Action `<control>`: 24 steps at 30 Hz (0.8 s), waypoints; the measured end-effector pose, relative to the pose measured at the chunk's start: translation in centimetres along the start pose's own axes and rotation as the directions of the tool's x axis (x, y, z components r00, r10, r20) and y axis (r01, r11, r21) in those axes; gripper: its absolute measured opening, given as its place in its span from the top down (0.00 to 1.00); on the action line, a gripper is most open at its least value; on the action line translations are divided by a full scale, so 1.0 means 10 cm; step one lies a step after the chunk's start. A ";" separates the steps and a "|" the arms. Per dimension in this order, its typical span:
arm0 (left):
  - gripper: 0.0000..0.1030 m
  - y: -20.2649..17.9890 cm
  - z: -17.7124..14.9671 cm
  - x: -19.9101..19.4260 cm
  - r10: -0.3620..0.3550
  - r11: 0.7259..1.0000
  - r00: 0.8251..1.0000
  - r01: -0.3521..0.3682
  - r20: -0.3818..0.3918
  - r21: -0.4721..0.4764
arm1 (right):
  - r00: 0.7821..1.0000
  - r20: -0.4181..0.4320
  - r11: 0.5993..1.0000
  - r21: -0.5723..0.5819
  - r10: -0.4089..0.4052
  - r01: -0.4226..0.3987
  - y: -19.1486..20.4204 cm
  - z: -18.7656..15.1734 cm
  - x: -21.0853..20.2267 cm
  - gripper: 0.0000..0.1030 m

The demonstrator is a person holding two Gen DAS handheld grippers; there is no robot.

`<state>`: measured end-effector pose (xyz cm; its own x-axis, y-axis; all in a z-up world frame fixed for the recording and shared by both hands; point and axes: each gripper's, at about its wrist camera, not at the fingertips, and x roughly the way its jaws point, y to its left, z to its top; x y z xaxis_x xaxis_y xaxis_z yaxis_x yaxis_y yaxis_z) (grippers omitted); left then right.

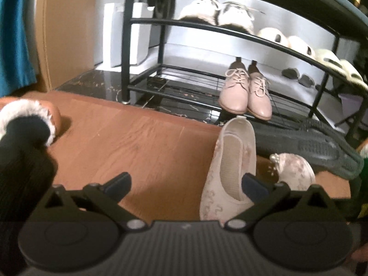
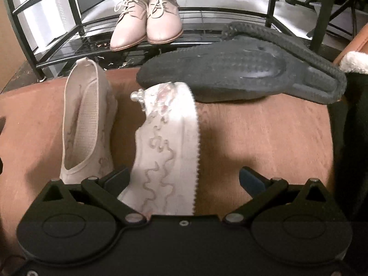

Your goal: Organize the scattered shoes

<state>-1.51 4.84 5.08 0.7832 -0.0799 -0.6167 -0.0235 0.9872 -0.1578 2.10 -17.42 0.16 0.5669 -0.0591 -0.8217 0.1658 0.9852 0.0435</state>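
Note:
Two pale pink embroidered flats lie on the wooden floor in front of a black shoe rack (image 1: 147, 20). One flat (image 1: 230, 161) (image 2: 87, 124) stands upright, heel towards the rack. Its mate (image 1: 296, 170) (image 2: 165, 142), with a pearl ornament, is tipped on its side. My left gripper (image 1: 186, 184) is open, and its right finger (image 1: 253, 185) overlaps the upright flat's opening. My right gripper (image 2: 184, 178) is open around the tipped flat, which lies close to its left finger (image 2: 117, 177).
A dark shoe (image 2: 241, 76) (image 1: 310, 142) lies sole-up between the flats and the rack. Pink lace-up shoes (image 1: 243, 92) (image 2: 147, 16) sit on the bottom shelf, slippers (image 1: 287, 39) above. A brown fur-lined boot (image 1: 30, 119) and a black sleeve (image 1: 20, 172) are at left.

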 end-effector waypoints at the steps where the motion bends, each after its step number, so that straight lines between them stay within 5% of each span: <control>1: 0.01 0.00 0.00 0.00 0.000 1.000 1.000 0.000 -0.001 -0.006 | 1.000 -0.014 0.999 -0.037 -0.024 0.024 0.05 0.00 0.04 0.00; 10: 0.01 -0.06 -0.06 0.07 0.013 0.999 1.000 -0.013 -0.021 0.031 | 0.997 0.020 0.988 -0.132 -0.078 0.080 0.20 -0.06 0.06 0.02; 14: 0.01 -0.07 -0.08 0.09 0.015 0.999 0.999 -0.014 -0.030 0.042 | 0.999 0.031 0.986 -0.160 -0.044 0.048 0.21 -0.05 0.03 0.26; 24: 0.01 -0.04 -0.10 0.14 0.032 0.999 0.999 -0.030 -0.043 0.042 | 1.000 0.019 0.992 -0.121 0.025 -0.023 0.09 -0.02 -0.04 0.32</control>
<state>-1.08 4.16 3.52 0.7548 -0.0544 -0.6538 -0.0210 0.9940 -0.1069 1.85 -16.52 0.42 0.5857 -0.0375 -0.8096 0.0541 0.9985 -0.0072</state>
